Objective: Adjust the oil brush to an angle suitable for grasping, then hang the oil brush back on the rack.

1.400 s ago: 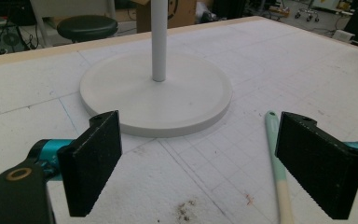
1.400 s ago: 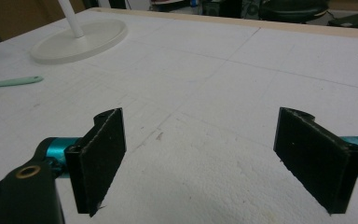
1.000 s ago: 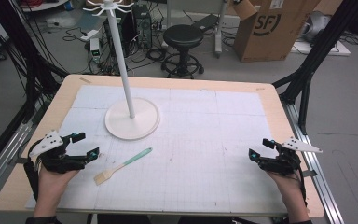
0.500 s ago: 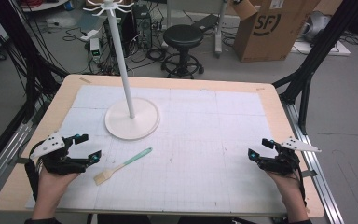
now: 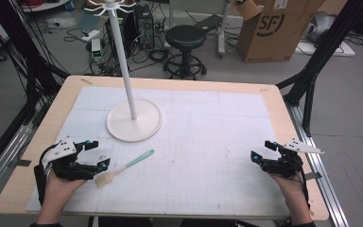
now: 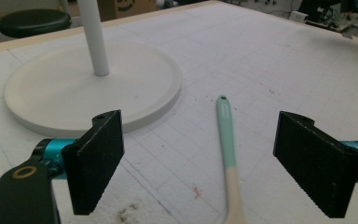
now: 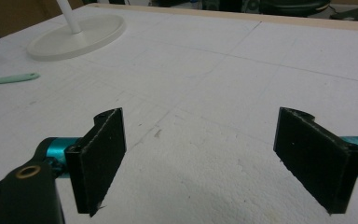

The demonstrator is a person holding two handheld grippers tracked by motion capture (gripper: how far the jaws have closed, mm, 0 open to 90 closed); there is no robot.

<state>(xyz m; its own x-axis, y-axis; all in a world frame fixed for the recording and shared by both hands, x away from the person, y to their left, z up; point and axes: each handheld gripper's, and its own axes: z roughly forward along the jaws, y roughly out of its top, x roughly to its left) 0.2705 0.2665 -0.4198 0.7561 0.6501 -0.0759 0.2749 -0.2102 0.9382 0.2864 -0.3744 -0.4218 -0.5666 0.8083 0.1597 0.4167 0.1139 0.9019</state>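
The brush (image 5: 123, 168) lies flat on the surface (image 5: 208, 142), just beside the stand (image 5: 133, 124). It is framed by the released left hand-held gripper (image 5: 99, 158); the right hand-held gripper (image 5: 260, 150), also released, rests well apart. An approach is judged underway; lowering and closing on the handle is called for next.

My left gripper (image 6: 200, 163) hung low over the white gridded table (image 6: 284, 60), its two black jaws spread wide apart. Between them lay the slim brush with a mint-green and cream handle (image 6: 227, 154), untouched. Beyond it stood the round white stand base (image 6: 74, 88) with its upright white pole (image 6: 93, 37).
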